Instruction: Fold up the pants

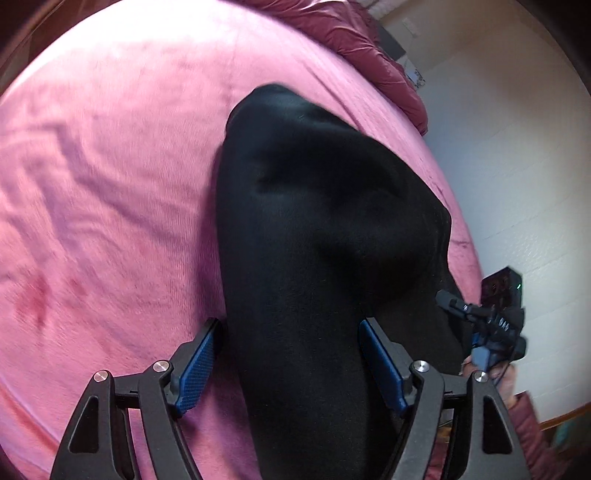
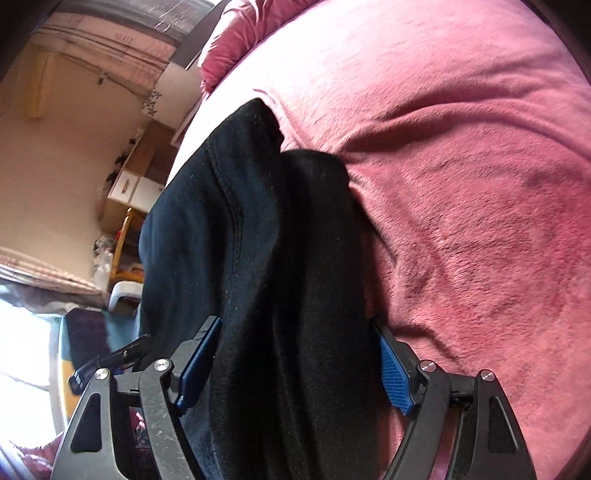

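One pair of black pants (image 1: 321, 236) lay on the pink blanket (image 1: 110, 184) of a bed. In the left wrist view their long axis ran from 6 o'clock, between the fingers, up toward 12 o'clock, ending in a rounded fold near the middle of the picture. In the right wrist view the pants (image 2: 266, 258) ran the same way, from 6 o'clock toward 11 o'clock, with a stitched seam showing along the left layer and two overlapping layers at the far end.

The left gripper (image 1: 288, 360) stood wide, one blue pad on each side of the cloth; the left pad sat just beside the fabric edge, and whether the right pad touched it could not be told. The right gripper (image 2: 295, 360) was also wide, cloth bulging between its two blue pads; whether they pressed on it could not be told.

Two grippers, one pair of pants and one blanket were counted.

Only the left view showed the right gripper (image 1: 476, 314) from outside, at 3 o'clock past the pants' edge, and a maroon quilt (image 1: 351, 33) bunched at 1 o'clock. Only the right view showed the room at 9 o'clock: a wooden cabinet (image 2: 144, 177), a white stool (image 2: 123, 291) and a bright window.
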